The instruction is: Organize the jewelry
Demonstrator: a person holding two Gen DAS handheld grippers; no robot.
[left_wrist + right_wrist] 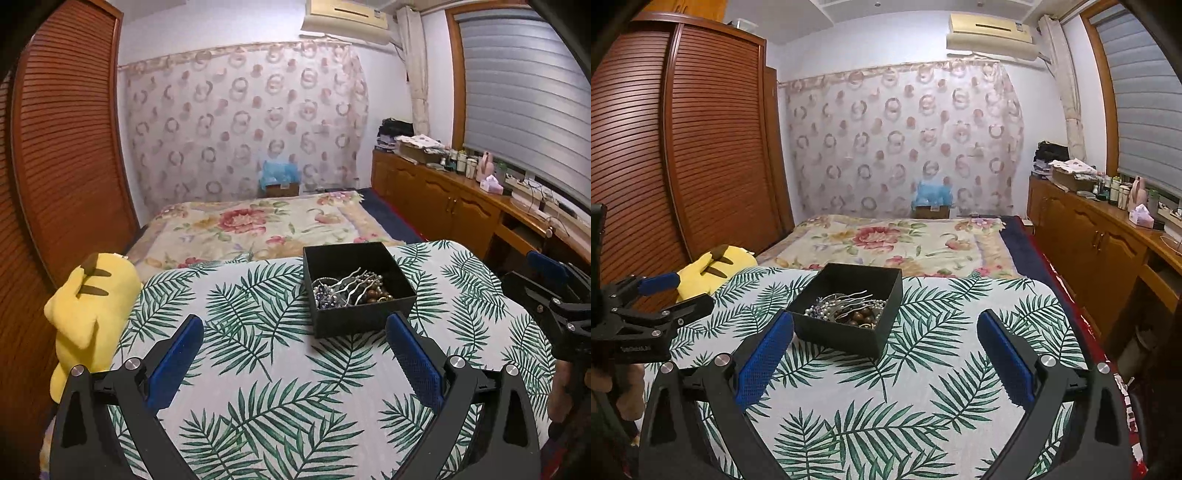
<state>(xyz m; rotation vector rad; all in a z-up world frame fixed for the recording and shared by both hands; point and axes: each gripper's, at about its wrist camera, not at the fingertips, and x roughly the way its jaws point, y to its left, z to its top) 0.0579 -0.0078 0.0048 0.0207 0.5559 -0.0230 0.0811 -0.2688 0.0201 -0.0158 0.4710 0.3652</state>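
1. Two grippers hung above a table (258, 387) draped in a palm-leaf cloth, and I saw both sets of blue fingers spread wide apart, holding nothing.
2. My left gripper (293, 354) sat low and near, with the black box (364, 319) just ahead of its right finger.
3. My right gripper (884, 354) faced the same box from the other side, with the box just ahead of its left finger.
4. Jewelry (349, 290) lay heaped inside the box: a silver wavy hair fork (352, 282), brown wooden beads (378, 293) and a blue-and-white beaded piece (327, 295), all tangled together.
5. I judged that pulling one piece could have dragged others out, since strands crossed each other.
6. I also judged the light box could have slid or tipped on the soft cloth if a finger pushed its wall.
7. A yellow plush toy (88, 314) sat at the table's left edge.
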